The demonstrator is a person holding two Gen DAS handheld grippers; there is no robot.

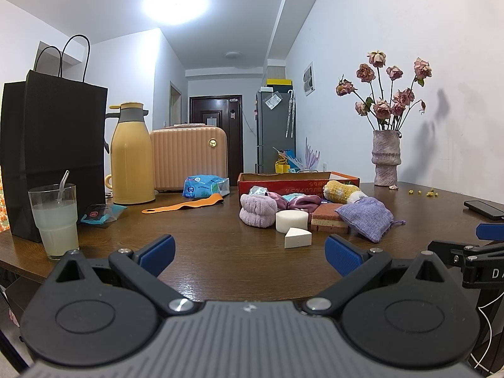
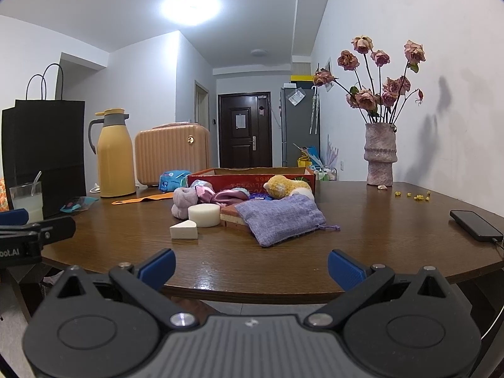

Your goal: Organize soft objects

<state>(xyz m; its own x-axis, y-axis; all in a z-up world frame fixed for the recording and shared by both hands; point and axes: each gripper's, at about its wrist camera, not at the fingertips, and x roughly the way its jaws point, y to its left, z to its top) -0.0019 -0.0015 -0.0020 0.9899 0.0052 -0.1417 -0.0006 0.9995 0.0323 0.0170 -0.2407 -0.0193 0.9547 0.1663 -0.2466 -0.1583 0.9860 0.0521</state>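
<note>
A round, dark wooden worktop [image 1: 220, 239] is seen in both wrist views, and the red cardboard box [image 2: 252, 179] lying open on it is taken as the landmark. Well to the left of the box a black paper bag [image 1: 53, 151] is stood upright, with a peach ribbed case [image 1: 189, 157] and a yellow thermos jug [image 1: 130, 154] between bag and box. To the right of the box a vase of dried roses [image 2: 379, 157] is placed against the wall.

The soft objects are heaped directly in front of the box: a lavender drawstring pouch [image 2: 280, 215] is draped over one end of a brick-coloured sponge block [image 1: 327, 217], a mauve fluffy band [image 1: 256, 209] is set at the left of the heap, and a yellow plush toy [image 2: 285, 186] is leaned against the box front. A white round sponge [image 2: 204, 215] is stood nearer the camera, and a small white wedge sponge [image 2: 184, 230] lies just beside it.

The left tongs [image 1: 250, 249] are held released, with nothing between the blue pads, over the near part of the worktop. The right tongs [image 2: 252, 264] are likewise spread wide and empty at the worktop's near edge.
</note>
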